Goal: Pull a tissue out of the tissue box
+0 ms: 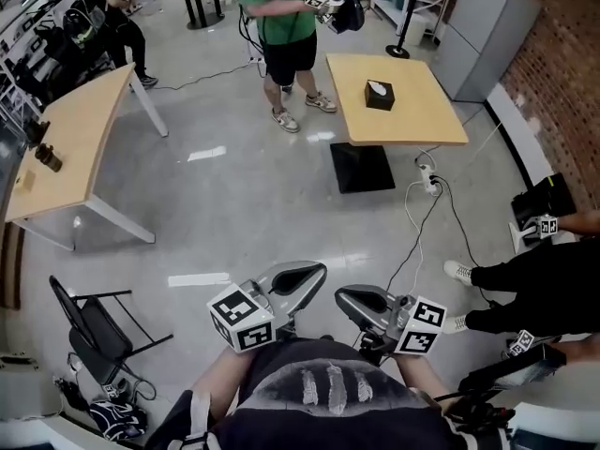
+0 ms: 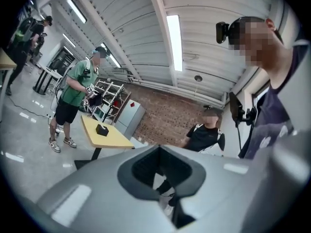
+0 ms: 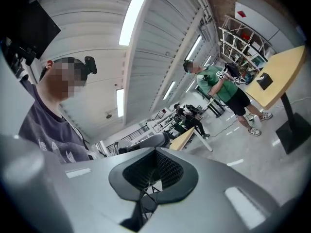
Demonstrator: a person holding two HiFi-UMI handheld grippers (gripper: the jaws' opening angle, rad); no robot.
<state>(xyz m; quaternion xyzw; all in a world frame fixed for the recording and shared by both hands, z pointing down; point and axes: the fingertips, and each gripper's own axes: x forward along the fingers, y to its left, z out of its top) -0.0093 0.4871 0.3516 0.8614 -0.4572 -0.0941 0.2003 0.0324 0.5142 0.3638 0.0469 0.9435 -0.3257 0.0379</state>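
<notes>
The black tissue box (image 1: pixel 379 94) with a white tissue showing at its top sits on a square wooden table (image 1: pixel 427 120) across the room. It appears small in the left gripper view, where the tissue box (image 2: pixel 101 129) is far off to the left, and in the right gripper view, where the tissue box (image 3: pixel 265 81) is at the right. My left gripper (image 1: pixel 319 272) and right gripper (image 1: pixel 342 296) are held close to my body, tips turned toward each other, far from the table. Both are shut with nothing between them: left gripper (image 2: pixel 164 191), right gripper (image 3: pixel 148 195).
A person in a green shirt (image 1: pixel 281 22) stands beside the tissue table holding grippers. A second wooden table (image 1: pixel 75 129) stands at the left and a black folding chair (image 1: pixel 94 326) near my left side. A seated person's legs (image 1: pixel 525 284) are at the right. A power strip with cables (image 1: pixel 429 181) lies on the floor.
</notes>
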